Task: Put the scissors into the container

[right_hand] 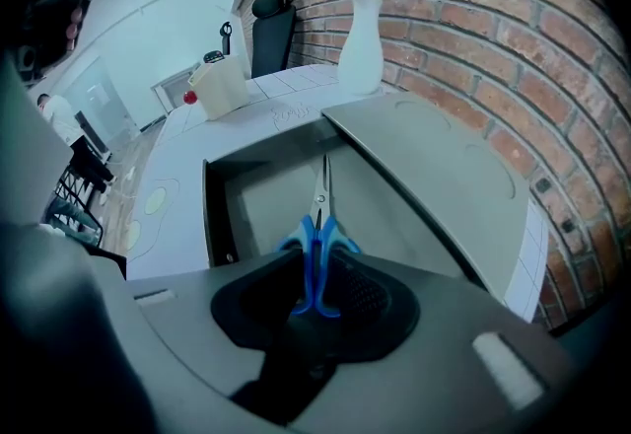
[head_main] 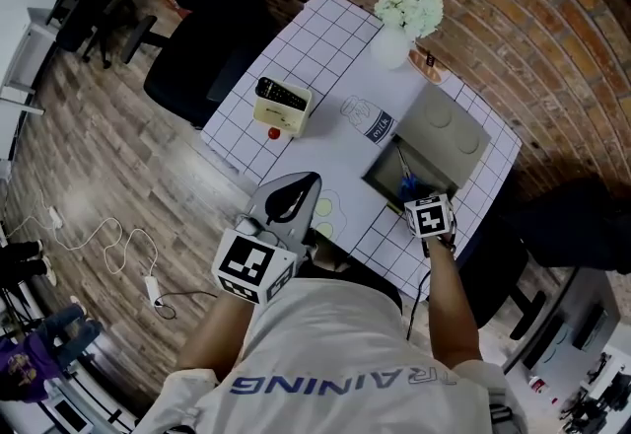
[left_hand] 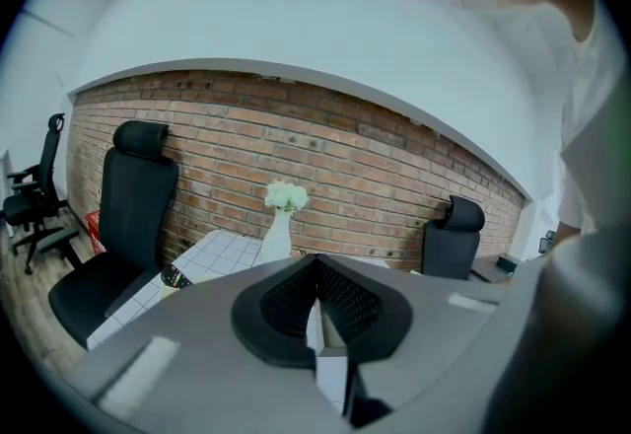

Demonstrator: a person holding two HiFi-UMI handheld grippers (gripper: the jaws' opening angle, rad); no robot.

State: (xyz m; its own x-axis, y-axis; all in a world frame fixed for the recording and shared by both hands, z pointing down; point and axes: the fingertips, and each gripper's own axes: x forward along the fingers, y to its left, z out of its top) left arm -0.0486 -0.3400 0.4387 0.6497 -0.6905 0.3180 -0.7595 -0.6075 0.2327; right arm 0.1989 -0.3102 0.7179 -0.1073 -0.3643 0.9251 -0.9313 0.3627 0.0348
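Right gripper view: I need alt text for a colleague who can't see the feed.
The right gripper holds blue-handled scissors by the handles, blades pointing into the open grey container. Its lid stands open at the right; a white vase of flowers and a brick wall lie beyond.

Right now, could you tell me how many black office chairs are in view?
3: one black office chair left of the white gridded table, another farther left, a third by the brick wall; more may be hidden.
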